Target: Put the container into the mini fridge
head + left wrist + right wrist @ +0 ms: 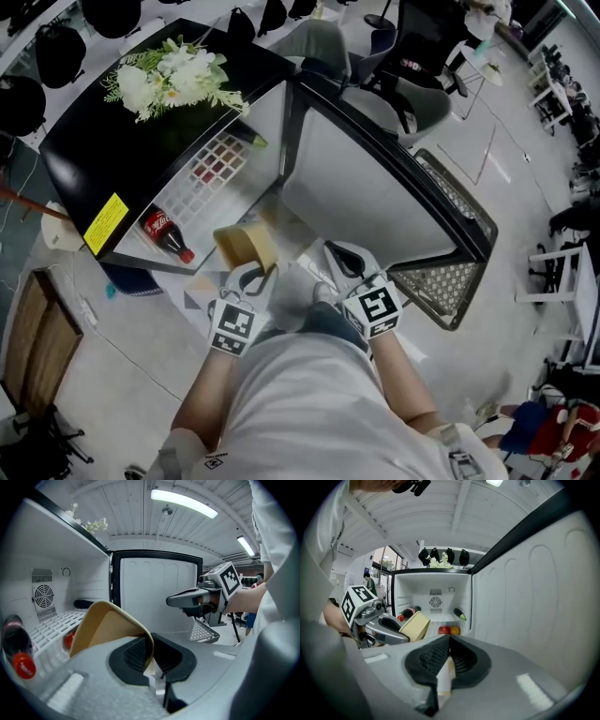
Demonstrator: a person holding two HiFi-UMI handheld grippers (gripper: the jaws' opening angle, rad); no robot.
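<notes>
The tan container point(246, 246) hangs in front of the open mini fridge point(141, 169), its mouth tilted. My left gripper point(255, 279) is shut on its rim; in the left gripper view the thin wall of the container point(108, 627) sits pinched between the black pads point(136, 654). My right gripper point(339, 259) is beside it to the right, shut with nothing between its jaws. The right gripper view shows the container point(415, 625) and the left gripper point(386, 631) before the white fridge interior point(436, 599).
The fridge door point(375, 187) stands open at the right. Inside are a cola bottle point(167, 232), red and orange fruit point(449, 630), a dark green vegetable point(459, 614) and a white wire shelf point(56, 625). Flowers point(173, 75) lie on the fridge top. A mesh basket point(441, 277) lies on the floor.
</notes>
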